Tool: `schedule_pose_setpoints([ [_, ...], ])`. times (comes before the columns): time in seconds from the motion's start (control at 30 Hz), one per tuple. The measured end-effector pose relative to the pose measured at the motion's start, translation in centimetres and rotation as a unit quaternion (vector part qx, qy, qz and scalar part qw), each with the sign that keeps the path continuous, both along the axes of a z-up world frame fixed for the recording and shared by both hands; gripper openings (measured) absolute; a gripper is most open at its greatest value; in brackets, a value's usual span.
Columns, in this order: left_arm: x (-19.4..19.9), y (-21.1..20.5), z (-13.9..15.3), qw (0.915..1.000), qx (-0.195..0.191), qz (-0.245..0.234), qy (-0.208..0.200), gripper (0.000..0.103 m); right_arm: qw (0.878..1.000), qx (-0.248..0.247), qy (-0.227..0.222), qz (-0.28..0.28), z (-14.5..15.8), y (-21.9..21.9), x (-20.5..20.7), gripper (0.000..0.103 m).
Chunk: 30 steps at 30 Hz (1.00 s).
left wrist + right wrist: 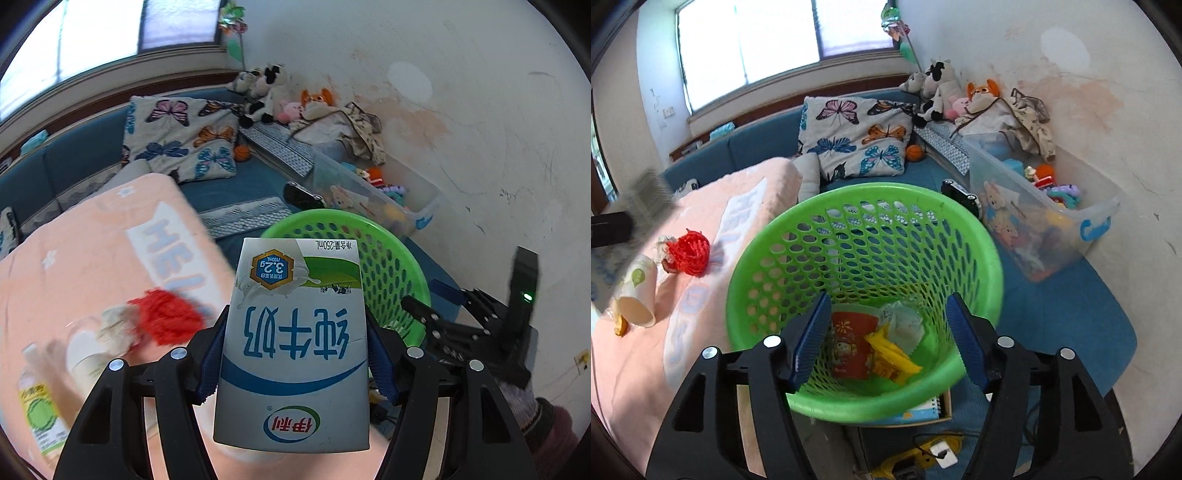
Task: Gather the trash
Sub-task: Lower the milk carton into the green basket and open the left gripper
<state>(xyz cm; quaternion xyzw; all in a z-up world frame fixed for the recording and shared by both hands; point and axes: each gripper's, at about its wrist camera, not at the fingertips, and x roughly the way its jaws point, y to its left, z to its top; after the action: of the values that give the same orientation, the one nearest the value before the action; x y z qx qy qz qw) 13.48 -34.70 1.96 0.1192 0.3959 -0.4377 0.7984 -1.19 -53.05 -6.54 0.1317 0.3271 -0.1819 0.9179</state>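
Note:
My left gripper (295, 332) is shut on a white and blue milk carton (295, 347), held upside down above the pink blanket, just short of the green mesh basket (391, 266). My right gripper (886, 332) is open and empty, hovering over the green basket's (775, 251) near rim. Inside the basket lie a red paper cup (851, 350), a yellow wrapper (894, 356) and a crumpled pale wrapper (905, 321). On the blanket lie a red mesh ball (690, 253), a tipped paper cup (637, 295) and a small drink bottle (38, 402). The right gripper shows in the left wrist view (428, 317).
The pink blanket (639, 369) covers the surface at left. A blue sofa holds a butterfly cushion (857, 136), plush toys (942, 92) and a clear toy bin (1049, 218). A notebook (923, 408) and a power strip (942, 452) lie below the basket.

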Motion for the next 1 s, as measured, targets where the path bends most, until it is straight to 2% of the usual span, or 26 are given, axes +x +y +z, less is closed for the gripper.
schedule_pose_setpoints([
  [0.23, -0.3, -5.4, -2.2, 0.9989, 0.019, -0.026, 0.035, 0.064, 0.999, 0.022, -0.026, -0.013, 0.2, 0.0, -4.0, 0.07],
  [0.37, -0.6, -7.7, -3.0, 0.9984, 0.023, -0.034, 0.039, 0.064, 0.999, 0.027, -0.03, -0.018, 0.1, 0.4, -5.7, 0.07],
  [0.43, -0.7, -8.5, -3.2, 0.9981, 0.018, -0.037, 0.046, 0.067, 0.999, 0.026, -0.03, -0.019, -0.1, 0.8, -6.3, 0.07],
  [0.47, -0.8, -8.7, -3.2, 0.998, 0.016, -0.038, 0.048, 0.074, 0.999, 0.025, -0.03, -0.019, -0.2, 0.9, -6.6, 0.07],
  [0.57, -1.0, -9.2, -3.0, 0.9978, 0.002, -0.042, 0.051, 0.078, 0.999, 0.023, -0.028, -0.02, -0.5, 1.4, -7.2, 0.07],
  [0.77, -1.9, -8.2, -1.7, 0.9983, -0.014, -0.046, 0.032, 0.082, 0.999, 0.029, -0.031, -0.011, -0.7, 2.1, -7.4, 0.07],
  [0.9, -1.8, -5.4, -0.4, 0.9988, -0.026, -0.033, 0.026, 0.084, 0.999, 0.028, -0.036, 0.01, 0.0, 3.2, -6.8, 0.07],
  [1.0, -1.7, -2.6, 0.4, 0.9993, -0.031, -0.013, 0.018, 0.089, 0.998, 0.026, -0.04, 0.033, 0.6, 4.6, -6.0, 0.071],
])
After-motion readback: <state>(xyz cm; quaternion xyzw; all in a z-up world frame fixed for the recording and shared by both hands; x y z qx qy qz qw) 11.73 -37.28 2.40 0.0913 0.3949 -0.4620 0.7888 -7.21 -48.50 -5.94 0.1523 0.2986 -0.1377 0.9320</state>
